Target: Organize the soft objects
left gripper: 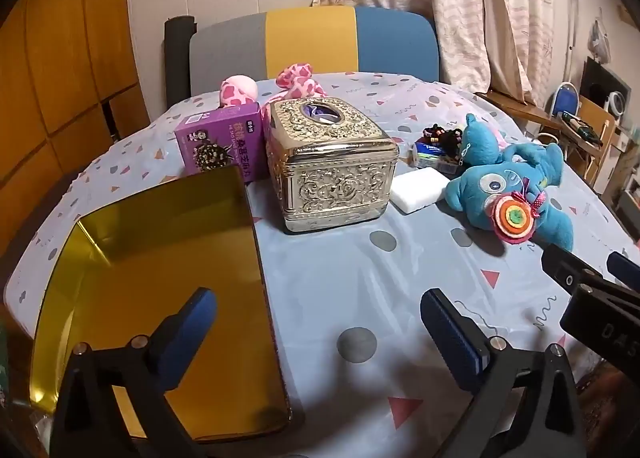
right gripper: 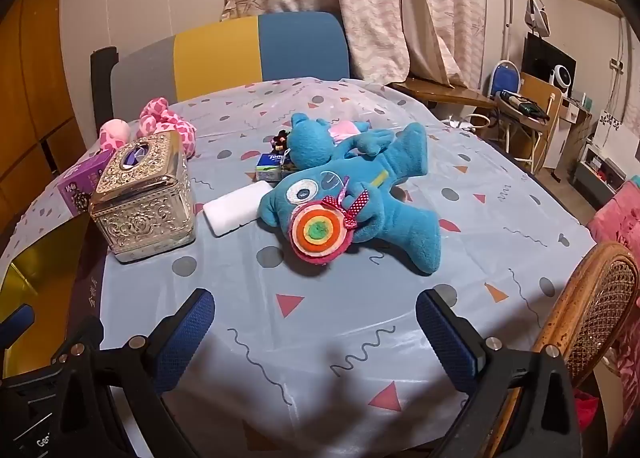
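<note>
A blue plush toy (right gripper: 360, 193) with a felt lollipop lies on the patterned tablecloth (right gripper: 320, 330), also visible as the blue plush toy (left gripper: 516, 185) at the right of the left wrist view. A pink spotted plush (left gripper: 298, 79) lies at the far side behind the tissue box, the same pink spotted plush (right gripper: 168, 121) showing in the right wrist view. An open gold box (left gripper: 160, 274) sits at the left. My left gripper (left gripper: 316, 326) hovers open above the gold box's right edge, holding nothing. My right gripper (right gripper: 316, 330) stands open short of the blue toy, with nothing between its fingers.
An ornate silver tissue box (left gripper: 332, 161) and a purple carton (left gripper: 220, 137) stand mid-table. A white tissue pack (right gripper: 236, 207), a small blue packet (right gripper: 272, 169) and hair ties (right gripper: 280, 137) lie near the toy. A colour-block chair (left gripper: 312, 41) is behind; a wicker chair (right gripper: 592, 310) stands at the right.
</note>
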